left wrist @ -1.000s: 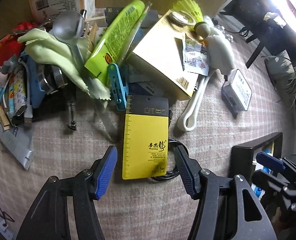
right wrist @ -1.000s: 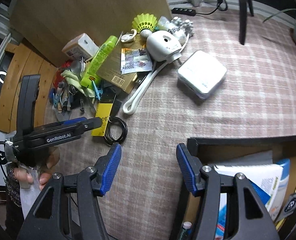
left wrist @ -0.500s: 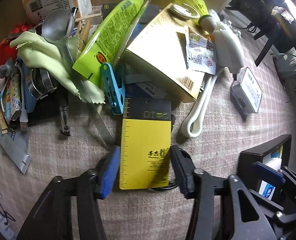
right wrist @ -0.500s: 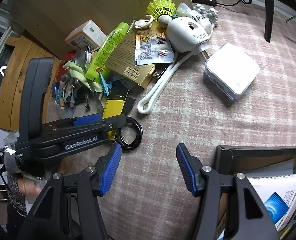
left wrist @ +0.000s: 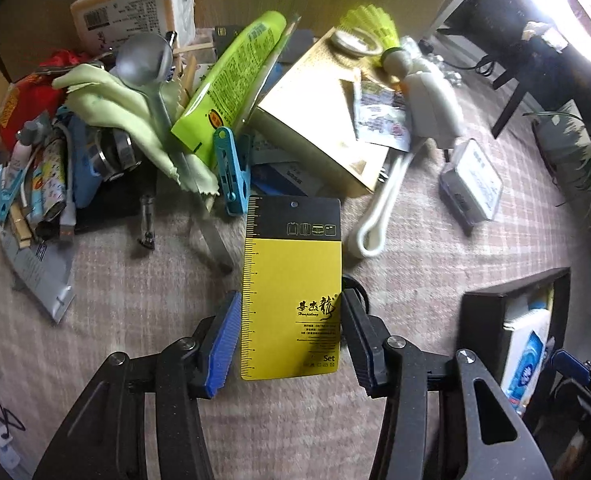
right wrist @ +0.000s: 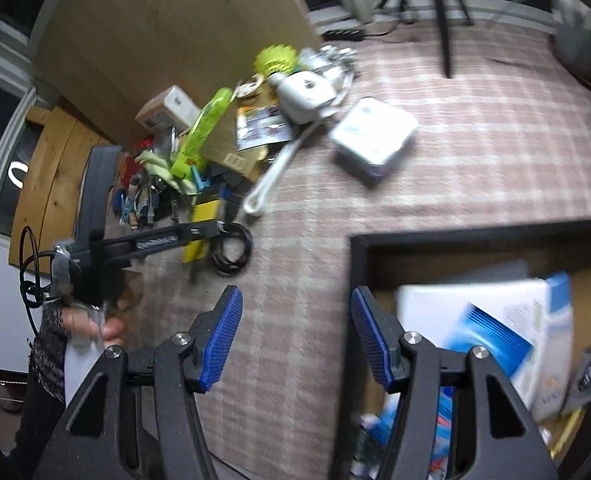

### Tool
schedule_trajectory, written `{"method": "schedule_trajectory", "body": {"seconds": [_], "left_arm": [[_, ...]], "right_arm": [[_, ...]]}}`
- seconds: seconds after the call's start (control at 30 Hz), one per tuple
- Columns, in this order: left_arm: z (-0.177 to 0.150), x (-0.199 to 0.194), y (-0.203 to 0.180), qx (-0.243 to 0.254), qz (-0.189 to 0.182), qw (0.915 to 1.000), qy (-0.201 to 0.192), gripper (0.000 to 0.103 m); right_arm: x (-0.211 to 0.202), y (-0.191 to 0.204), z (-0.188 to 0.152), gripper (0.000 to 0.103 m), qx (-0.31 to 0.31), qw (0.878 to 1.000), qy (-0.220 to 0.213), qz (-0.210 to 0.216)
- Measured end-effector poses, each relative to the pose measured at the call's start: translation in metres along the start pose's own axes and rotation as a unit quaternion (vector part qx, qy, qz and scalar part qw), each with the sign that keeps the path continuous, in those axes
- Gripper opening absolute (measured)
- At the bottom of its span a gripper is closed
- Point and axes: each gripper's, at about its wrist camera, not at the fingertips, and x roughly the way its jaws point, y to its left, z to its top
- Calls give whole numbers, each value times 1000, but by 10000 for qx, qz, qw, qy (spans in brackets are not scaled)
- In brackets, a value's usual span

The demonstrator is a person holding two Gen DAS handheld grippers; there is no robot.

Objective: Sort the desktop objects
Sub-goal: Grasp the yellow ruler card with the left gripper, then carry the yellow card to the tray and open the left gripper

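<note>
left gripper (left wrist: 291, 340): pads pressed to both long edges of the yellow card (left wrist: 291, 280), seemingly lifted off the cloth (left wrist: 115, 300) | card: just before the clutter pile, near blue clip (left wrist: 231, 172) | right gripper (right wrist: 295, 336): jaws apart, empty, at box (right wrist: 475, 236) edge

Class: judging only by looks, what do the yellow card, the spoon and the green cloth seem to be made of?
Yellow card: probably matte printed cardboard; flat, thin, with a punched hang hole.
Spoon: likely brushed metal; dull grey sheen.
Green cloth: looks like soft microfibre; crumpled folds, zigzag-cut edge.
</note>
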Motion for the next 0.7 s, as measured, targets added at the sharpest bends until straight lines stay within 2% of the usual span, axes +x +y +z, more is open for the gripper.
{"method": "schedule_trajectory", "body": {"seconds": [0.17, 0.3, 0.53, 0.7], "left_arm": [[-12, -18, -16, 197, -137, 9997, -75, 47], [-17, -34, -48, 533, -300, 9980, -128, 47], [-57, -34, -146, 1389, -588, 9885, -73, 47], [-80, -30, -197, 1795, -671, 9815, 34, 47]], "right_arm": [[-36, -43, -29, 56, 410, 9987, -240, -184], [-59, -77, -55, 56, 693, 9959, -381, -431], [-87, -119, -94, 56, 1025, 9910, -465, -718], [-101, -143, -121, 56, 1241, 9881, -487, -767]]}}
